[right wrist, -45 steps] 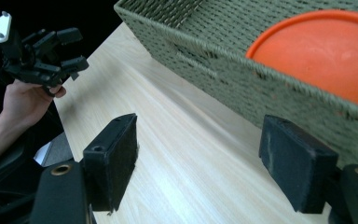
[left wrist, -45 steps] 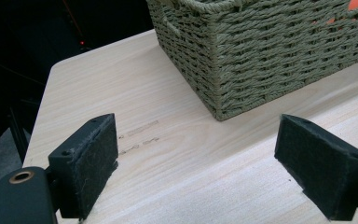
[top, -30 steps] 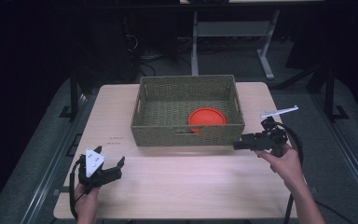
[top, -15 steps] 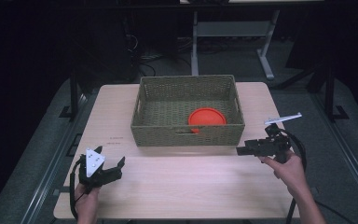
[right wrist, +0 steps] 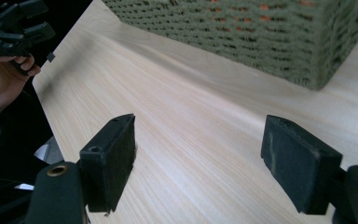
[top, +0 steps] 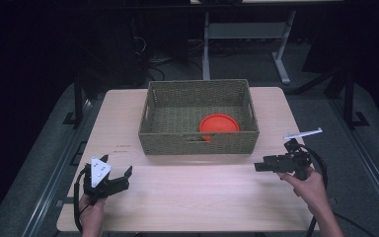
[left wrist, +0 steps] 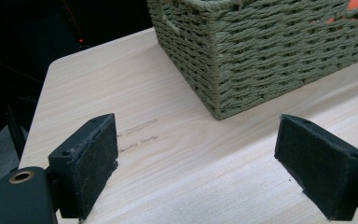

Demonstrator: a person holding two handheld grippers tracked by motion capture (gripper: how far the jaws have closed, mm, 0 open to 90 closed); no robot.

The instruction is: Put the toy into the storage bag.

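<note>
One basket (top: pixel 199 118) sits at the middle of the far half of one table (top: pixel 197 197). It is rectangular, woven of olive-green cord, with a handle slot in its near wall. Inside it lies one round orange disc (top: pixel 219 124), against the near wall and right of the basket's centre.

Two grippers are held over the table, both nearer the person than the basket. The left gripper (top: pixel 119 178) is well to the basket's left and apart from it; its jaws are spread wide with nothing between them. The right gripper (top: pixel 259 167) is off the basket's near right corner, near it but not touching; its jaws are likewise spread wide with nothing between them.

The high view shows the disc whole. Both gripper views show it as orange flecks through the basket's weave. The right gripper view also takes in the left gripper (right wrist: pixel 14 28), held in a hand (right wrist: pixel 2 81) at the table's edge.
</note>
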